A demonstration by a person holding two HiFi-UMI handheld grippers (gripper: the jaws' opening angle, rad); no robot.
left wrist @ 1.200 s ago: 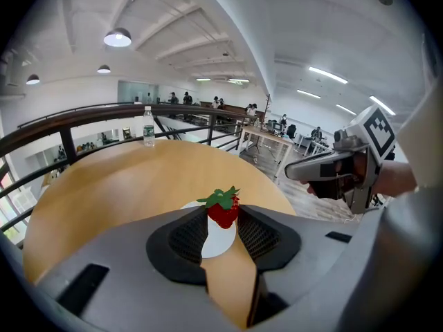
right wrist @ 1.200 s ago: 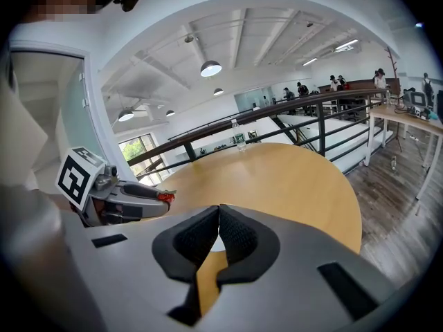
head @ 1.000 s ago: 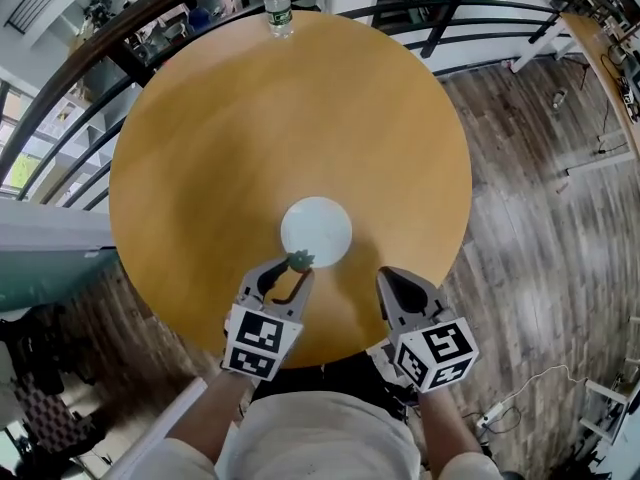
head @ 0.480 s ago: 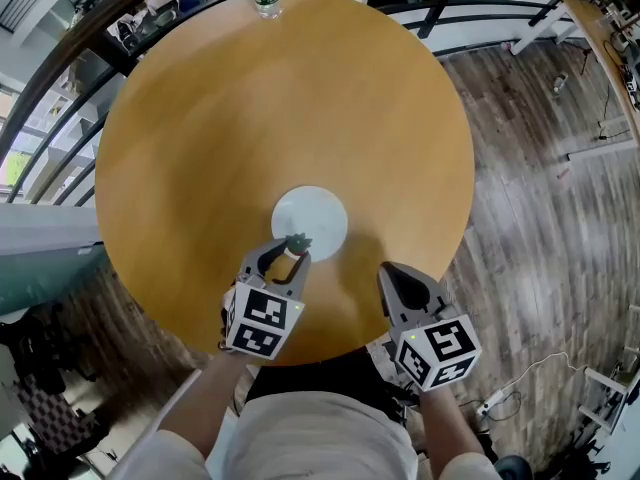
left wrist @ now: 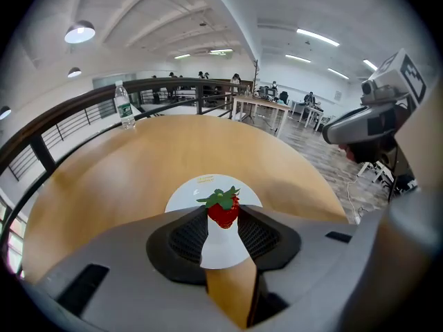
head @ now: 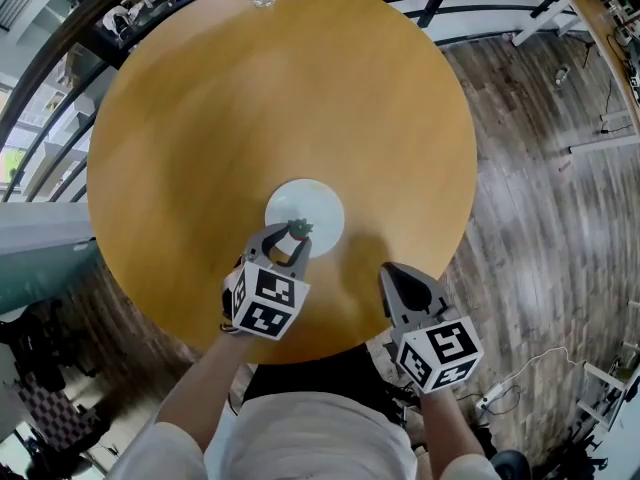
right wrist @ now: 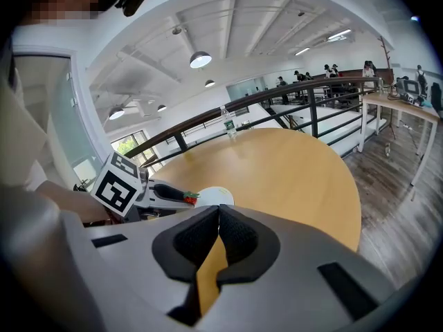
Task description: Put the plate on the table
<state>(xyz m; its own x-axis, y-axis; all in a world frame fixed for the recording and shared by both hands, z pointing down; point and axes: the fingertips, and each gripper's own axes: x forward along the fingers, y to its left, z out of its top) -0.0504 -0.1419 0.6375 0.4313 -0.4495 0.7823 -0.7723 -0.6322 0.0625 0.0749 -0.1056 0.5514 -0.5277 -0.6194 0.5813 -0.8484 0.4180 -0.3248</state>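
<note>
White round plate (head: pixel 318 200) lies flat on round wooden table (head: pixel 250 88), near the person's edge. Head view: L gripper (head: pixel 291 238) tips over plate's near rim; R gripper (head: pixel 398 280) just right of plate, not touching it. L gripper view: jaws clamped on small red strawberry (left wrist: pixel 223 211), plate right behind it. R gripper view: jaws pressed together, nothing between; plate ahead to the left.

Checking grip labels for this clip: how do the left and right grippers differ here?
The left gripper clamps a strawberry; the right gripper is shut, empty. The left gripper reaches over the plate's near rim; the right gripper is off the plate. Both point across the table.
</note>
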